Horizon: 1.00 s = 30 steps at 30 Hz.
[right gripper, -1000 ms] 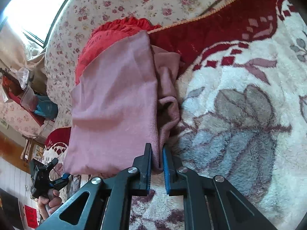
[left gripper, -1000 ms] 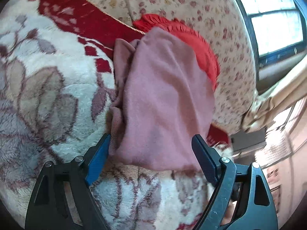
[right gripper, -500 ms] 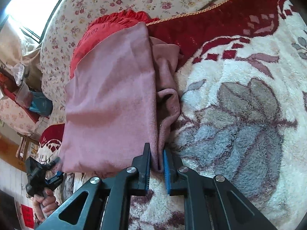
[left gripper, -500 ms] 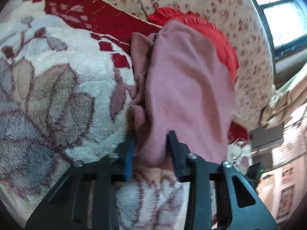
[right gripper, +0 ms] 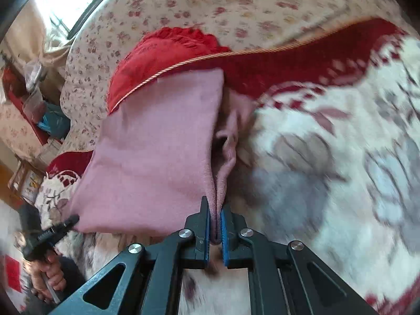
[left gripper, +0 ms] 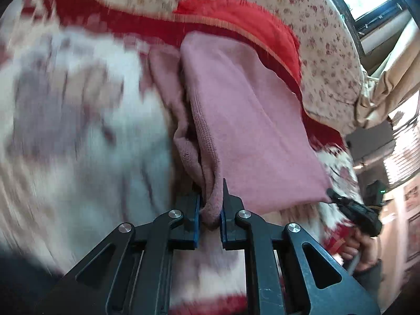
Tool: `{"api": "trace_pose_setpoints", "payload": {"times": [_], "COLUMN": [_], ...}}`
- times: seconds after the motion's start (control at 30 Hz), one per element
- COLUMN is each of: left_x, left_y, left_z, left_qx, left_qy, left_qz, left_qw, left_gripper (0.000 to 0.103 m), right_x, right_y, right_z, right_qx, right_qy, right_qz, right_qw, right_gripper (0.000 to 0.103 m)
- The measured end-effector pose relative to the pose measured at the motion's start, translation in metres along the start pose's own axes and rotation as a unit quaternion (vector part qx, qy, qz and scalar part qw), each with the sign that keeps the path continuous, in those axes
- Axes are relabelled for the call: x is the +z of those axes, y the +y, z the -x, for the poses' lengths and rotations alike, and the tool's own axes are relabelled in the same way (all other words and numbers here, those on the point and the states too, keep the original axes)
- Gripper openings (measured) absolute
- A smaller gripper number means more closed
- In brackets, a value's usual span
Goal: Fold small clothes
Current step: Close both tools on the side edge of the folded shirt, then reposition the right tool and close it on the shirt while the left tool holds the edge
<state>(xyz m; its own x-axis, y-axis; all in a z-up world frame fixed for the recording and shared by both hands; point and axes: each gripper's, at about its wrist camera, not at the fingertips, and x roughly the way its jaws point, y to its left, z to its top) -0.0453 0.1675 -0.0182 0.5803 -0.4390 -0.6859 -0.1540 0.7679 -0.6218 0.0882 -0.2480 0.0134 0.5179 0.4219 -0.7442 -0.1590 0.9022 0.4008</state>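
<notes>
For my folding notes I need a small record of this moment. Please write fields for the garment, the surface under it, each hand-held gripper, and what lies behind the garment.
garment: pink knit garment, partly folded, layers bunched along one side
surface: fluffy floral blanket with dark red border
left hand-held gripper: shut on the garment's near edge, jaws have just been closing
right hand-held gripper: shut on the garment's near edge, at the opposite corner
behind garment: red frilled cloth on a flowered sheet

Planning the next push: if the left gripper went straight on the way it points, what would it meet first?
The left gripper is already shut on the pink knitted garment; going on, it would likely just bunch more of it, then the red frilled cushion.
</notes>
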Motion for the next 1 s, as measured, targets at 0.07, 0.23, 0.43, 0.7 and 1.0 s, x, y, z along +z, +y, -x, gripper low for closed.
{"api": "trace_pose_setpoints", "payload": {"times": [0.07,0.23,0.43,0.7,1.0], "left_x": [-0.017,-0.027,-0.029,-0.030,-0.027], "left_y": [0.000,-0.013,-0.012,-0.010,0.009], "left_z": [0.000,0.003,-0.002,-0.008,-0.008], "left_qx": [-0.007,0.012,0.012,-0.008,-0.044], "left_qy": [0.013,0.002,-0.009,-0.014,-0.009], "left_qz": [0.005,-0.015,-0.008,-0.002,0.021], "left_qw": [0.9999,0.9998,0.9999,0.9999,0.9988], "left_gripper": [0.010,0.011,0.017,0.026,0.026], "right_x": [-0.019,-0.049,-0.001,0.031,0.045], "right_y": [-0.012,-0.032,0.036,0.260,0.374], "right_z": [0.012,0.023,0.050,-0.064,-0.198], "right_qx": [-0.004,-0.027,-0.170,0.082,0.001], "right_qy": [0.019,0.039,-0.064,0.061,0.177], "right_qz": [-0.018,-0.050,0.070,0.270,0.322], "right_qw": [1.000,0.998,0.981,0.957,0.930], "right_gripper": [0.006,0.006,0.007,0.046,0.046]}}
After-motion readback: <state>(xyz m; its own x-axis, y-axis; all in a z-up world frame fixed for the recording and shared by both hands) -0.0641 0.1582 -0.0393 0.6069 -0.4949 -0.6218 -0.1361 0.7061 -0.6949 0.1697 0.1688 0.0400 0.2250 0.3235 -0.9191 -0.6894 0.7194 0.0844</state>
